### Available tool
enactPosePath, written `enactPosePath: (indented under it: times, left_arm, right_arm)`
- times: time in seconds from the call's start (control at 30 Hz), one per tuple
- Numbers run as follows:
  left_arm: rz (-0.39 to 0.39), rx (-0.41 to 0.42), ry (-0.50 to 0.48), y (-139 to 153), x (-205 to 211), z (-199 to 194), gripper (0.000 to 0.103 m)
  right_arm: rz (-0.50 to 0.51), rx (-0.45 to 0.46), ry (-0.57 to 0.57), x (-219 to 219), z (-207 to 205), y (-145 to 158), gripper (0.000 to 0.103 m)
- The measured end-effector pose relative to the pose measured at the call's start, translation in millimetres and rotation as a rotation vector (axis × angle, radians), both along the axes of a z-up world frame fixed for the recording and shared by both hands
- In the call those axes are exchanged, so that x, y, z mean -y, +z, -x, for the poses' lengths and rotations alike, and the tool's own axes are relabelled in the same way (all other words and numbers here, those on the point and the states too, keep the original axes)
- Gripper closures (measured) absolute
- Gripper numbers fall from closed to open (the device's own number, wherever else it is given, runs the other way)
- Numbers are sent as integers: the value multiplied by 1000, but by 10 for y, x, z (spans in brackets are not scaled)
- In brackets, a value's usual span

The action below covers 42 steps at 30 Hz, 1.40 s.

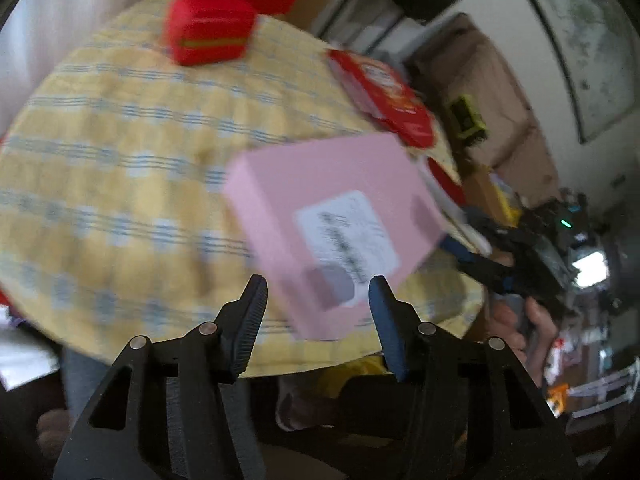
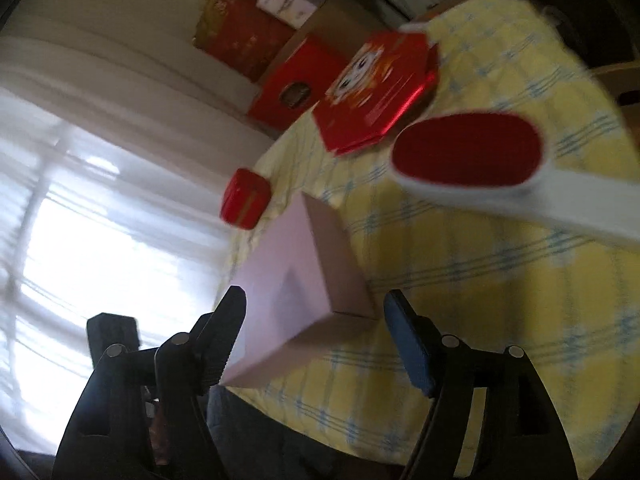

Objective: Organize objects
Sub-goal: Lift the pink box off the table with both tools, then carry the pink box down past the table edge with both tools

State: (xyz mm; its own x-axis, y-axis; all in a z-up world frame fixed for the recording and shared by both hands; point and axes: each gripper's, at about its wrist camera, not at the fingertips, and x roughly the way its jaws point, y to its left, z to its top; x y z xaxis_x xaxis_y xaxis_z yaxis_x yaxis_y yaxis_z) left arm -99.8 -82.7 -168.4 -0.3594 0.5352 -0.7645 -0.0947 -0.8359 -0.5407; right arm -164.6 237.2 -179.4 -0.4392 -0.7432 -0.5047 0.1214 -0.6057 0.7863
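- The pink box (image 1: 332, 220) lies near the front edge of the round table (image 1: 100, 152), on the yellow checked cloth, with one corner apparently jutting past the rim.
- The left gripper (image 1: 318, 292) stands partly spread; the box's near corner shows between its fingertips, but the pads are clear of the sides, so it holds nothing.
- The right gripper (image 2: 314, 304) is spread wider, its jaws on either side of the pink box's near end; no pad presses on it.
- Both views are motion-blurred, so fine contact cannot be told for sure.
- The box looks like thin card: probably light, fairly stiff along its edges, liable to dent on the broad faces. Its smooth skin may slip.
- The best hold seems to be across the narrow thickness near a corner or short side, where the walls brace each other.
- A small red tin (image 1: 210, 28), a flat red box (image 1: 384, 92) and a red-and-white oval box (image 2: 472, 152) lie farther back, well apart from it.
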Motion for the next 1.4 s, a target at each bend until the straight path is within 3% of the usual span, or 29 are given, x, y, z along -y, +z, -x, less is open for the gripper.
enactPosePath:
  times: [0.03,0.13,0.23,0.4,0.6,0.87,1.0,1.07,1.17,1.3,1.4]
  left_arm:
    - [20,-12,0,-11,-41,-20,50]
    - [75,-53,-4,10,-132,-70,50]
    - [57,-59,8,49,-111,-105,49]
    - [105,-88,6,137,-78,-216,43]
    - [104,-58,-24,68,-71,-387,43]
    - [-13,-27,-35,-9,60,-391,43]
    - [-39,-20,-11,-20,140,-411,43]
    - [-38,-8,23,-44,191,-444,37]
    - [-109,38,99,-134,317,-545,26]
    - [-223,69,133,-293,347,-567,25]
    - [-263,71,123,-330,268,-511,25]
  right_arm:
    - [0,9,20,60,14,-35,35]
    - [-123,-29,47,214,-14,42,35]
    - [-211,-62,80,314,-93,154,34]
    - [-238,-108,124,428,-293,238,34]
    - [-294,-61,114,537,-579,207,34]
    - [-127,8,2,282,-829,34,35]
    - [-119,16,-14,263,-811,6,35]
    - [-111,26,-15,253,-821,-28,35]
    - [-1,44,-38,132,-926,-133,31]
    - [162,79,-88,-63,-997,-382,31]
    - [282,96,-129,-185,-966,-507,31]
